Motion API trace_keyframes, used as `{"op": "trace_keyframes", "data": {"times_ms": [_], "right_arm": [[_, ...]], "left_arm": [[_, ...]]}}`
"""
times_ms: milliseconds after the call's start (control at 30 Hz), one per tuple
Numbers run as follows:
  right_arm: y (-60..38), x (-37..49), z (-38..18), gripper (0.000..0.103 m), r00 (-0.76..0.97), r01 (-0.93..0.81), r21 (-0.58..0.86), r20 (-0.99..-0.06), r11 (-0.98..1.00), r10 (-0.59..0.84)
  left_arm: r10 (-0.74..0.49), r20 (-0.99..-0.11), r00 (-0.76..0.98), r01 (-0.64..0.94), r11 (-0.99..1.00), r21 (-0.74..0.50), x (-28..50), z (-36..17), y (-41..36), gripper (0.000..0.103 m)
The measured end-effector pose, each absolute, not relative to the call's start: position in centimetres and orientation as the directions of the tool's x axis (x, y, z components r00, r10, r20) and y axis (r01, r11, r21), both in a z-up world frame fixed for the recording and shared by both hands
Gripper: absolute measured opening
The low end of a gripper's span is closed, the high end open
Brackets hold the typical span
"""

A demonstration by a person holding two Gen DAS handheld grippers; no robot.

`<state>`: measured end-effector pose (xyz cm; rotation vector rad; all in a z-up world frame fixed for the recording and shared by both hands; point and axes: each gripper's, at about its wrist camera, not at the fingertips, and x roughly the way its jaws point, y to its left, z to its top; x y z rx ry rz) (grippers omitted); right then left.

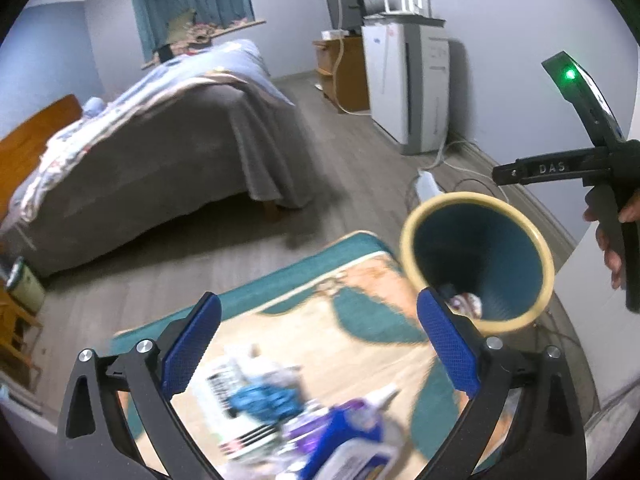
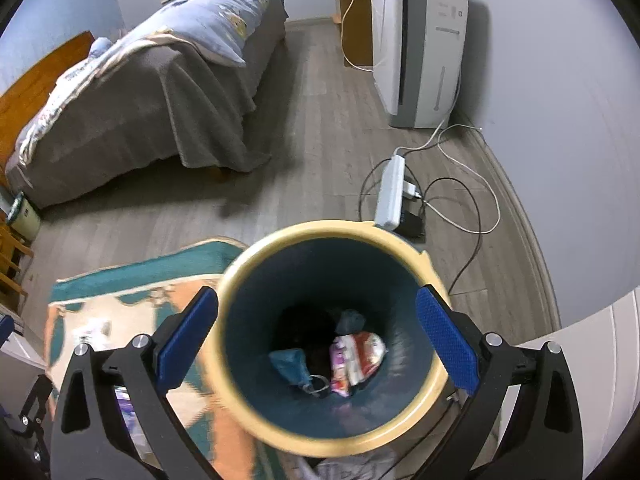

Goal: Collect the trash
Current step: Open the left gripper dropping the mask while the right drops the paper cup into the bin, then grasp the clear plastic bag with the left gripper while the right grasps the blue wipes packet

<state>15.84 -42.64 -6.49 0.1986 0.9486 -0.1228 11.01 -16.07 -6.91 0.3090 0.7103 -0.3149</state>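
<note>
My left gripper (image 1: 318, 308) is open and empty above a rug (image 1: 352, 344). Blurred trash lies under it: a white printed paper (image 1: 224, 384), a crumpled blue piece (image 1: 264, 396) and a purple and white packet (image 1: 352, 436). The bin (image 1: 504, 323), blue with a yellow rim, stands to its right. My right gripper (image 2: 318, 300) is open and empty, right over the mouth of the bin (image 2: 320, 229). At the bottom of the bin lie a red and white wrapper (image 2: 360, 354) and a blue scrap (image 2: 288, 364). A hand on the right gripper's handle (image 1: 608, 220) shows at the right edge.
A bed (image 2: 152, 96) with a grey cover fills the back left. A white air purifier (image 2: 416, 48) stands by the far wall, and a power strip (image 2: 390, 192) with loose cables lies just behind the bin. Wooden furniture (image 2: 12, 264) is at the left edge.
</note>
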Motion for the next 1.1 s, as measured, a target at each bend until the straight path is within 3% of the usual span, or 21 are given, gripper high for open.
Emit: {"op": "trace_keyframes", "data": {"times_ms": [233, 600, 1100], "right_arm": [[-35.9, 14.1, -4.5, 0.097, 0.602, 0.138, 0.152, -0.798, 0.979, 0.039], [-26.9, 11.3, -8.5, 0.097, 0.485, 0.135, 0.212, -0.866, 0.968, 0.122], [-19.4, 9.8, -14.1, 0.097, 0.362, 0.075, 0.045, -0.932, 0.996, 0.015]], "left_arm": [[-0.161, -0.654, 0.739, 0.268, 0.961, 0.066, 8.0, -5.1, -8.4, 0.098], [-0.042, -0.681, 0.731, 0.177, 0.975, 0.130, 5.4, -7.5, -0.9, 0.098], [-0.026, -0.783, 0.621, 0.109, 0.993, 0.053, 6.2, -12.8, 3.7, 0.098]]}}
